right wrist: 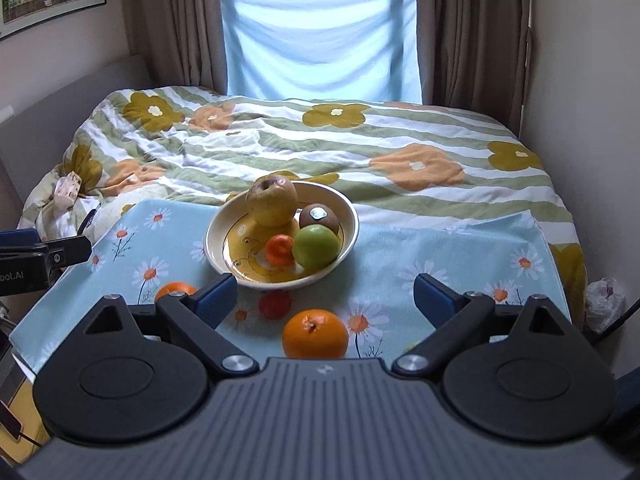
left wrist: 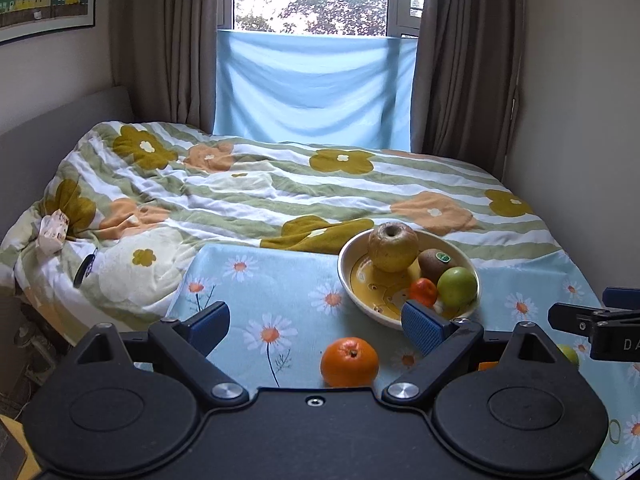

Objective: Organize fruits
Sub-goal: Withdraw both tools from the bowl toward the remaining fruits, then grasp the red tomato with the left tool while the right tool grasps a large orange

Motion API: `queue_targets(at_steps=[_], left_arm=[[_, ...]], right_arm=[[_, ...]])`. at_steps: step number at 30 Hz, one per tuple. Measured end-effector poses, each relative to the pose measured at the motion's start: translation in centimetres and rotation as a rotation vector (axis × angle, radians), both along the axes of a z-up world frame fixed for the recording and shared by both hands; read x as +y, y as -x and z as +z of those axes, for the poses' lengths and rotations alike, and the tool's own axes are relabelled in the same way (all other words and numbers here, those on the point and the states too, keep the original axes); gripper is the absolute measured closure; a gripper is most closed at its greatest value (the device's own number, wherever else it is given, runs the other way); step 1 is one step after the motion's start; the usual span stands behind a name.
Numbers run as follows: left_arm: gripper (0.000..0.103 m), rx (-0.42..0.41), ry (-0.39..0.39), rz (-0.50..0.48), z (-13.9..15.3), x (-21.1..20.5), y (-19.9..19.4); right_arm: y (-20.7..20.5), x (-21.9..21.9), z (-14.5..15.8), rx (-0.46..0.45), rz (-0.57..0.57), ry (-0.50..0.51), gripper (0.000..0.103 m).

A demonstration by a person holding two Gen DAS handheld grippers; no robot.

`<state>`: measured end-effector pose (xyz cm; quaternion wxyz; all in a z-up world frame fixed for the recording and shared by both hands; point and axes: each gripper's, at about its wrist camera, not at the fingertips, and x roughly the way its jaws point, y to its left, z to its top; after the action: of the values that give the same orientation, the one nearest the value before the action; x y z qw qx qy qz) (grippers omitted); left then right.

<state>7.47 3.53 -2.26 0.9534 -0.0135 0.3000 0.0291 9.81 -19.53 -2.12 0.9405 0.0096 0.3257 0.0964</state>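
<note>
Near the left edge of the daisy cloth (right wrist: 460, 248), just ahead of the left gripper (left wrist: 316, 322), sits an orange (left wrist: 349, 361) on the bare cloth; that gripper's jaws stand wide apart and grasp nothing; a second orange (right wrist: 315, 333) lies close before the right gripper (right wrist: 324, 294), whose jaws are likewise spread and empty, with a small red-orange fruit (right wrist: 275, 304) between it and the bowl.

The bowl (right wrist: 344, 204) stands toward the far edge of the cloth, roughly at its middle; inside it lie a yellow apple (right wrist: 272, 202), a kiwi (right wrist: 319, 217), a green apple (right wrist: 316, 246) and a small tangerine (right wrist: 279, 249); a further greenish fruit (left wrist: 570, 354) peeps out by the right edge in the left wrist view, mostly hidden.

The oranges look firm, round and fairly light, their skin dimpled rather than slick; they would roll if nudged, so I judge the best hold is across the widest girth, pads on opposite sides, squeezing gently; the bowl seems to be ceramic, hard and breakable, so fruit should be lowered, not dropped.

Open room lies on the cloth to the bowl's right and in the bowl's left half; past the cloth's far edge the soft quilt (right wrist: 360, 140) begins, and a stray fruit could run off there.
</note>
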Motion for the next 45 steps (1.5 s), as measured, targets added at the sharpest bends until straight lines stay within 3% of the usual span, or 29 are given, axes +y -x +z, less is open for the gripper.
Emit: queue_targets(at_steps=[6, 12, 21, 27, 34, 42, 45], left_arm=[[0.008, 0.025, -0.008, 0.035, -3.1, -1.4, 2.1], [0.010, 0.072, -0.015, 0.007, -6.9, -3.0, 3.1], [0.034, 0.115, -0.019, -0.026, -10.9, -4.1, 3.1], [0.041, 0.118, -0.030, -0.019, -11.8, -4.1, 2.8], [0.065, 0.153, -0.030, -0.028, -12.5, -4.1, 2.1], [0.069, 0.161, -0.023, -0.037, -12.6, -4.0, 2.1], [0.070, 0.161, -0.019, -0.038, -12.5, -3.9, 2.0]], right_arm=[[1.1, -0.6, -3.3, -0.008, 0.065, 0.000, 0.000], [0.8, -0.4, -6.2, -0.002, 0.091, -0.014, 0.000], [0.3, 1.2, -9.7, 0.003, 0.093, -0.023, 0.000], [-0.4, 1.9, -11.0, 0.011, 0.039, -0.017, 0.000], [-1.3, 2.3, -11.7, 0.054, -0.010, -0.033, 0.004], [-2.3, 2.7, -11.9, 0.098, -0.041, -0.002, 0.006], [-3.0, 2.7, -12.0, 0.128, -0.053, -0.006, 0.011]])
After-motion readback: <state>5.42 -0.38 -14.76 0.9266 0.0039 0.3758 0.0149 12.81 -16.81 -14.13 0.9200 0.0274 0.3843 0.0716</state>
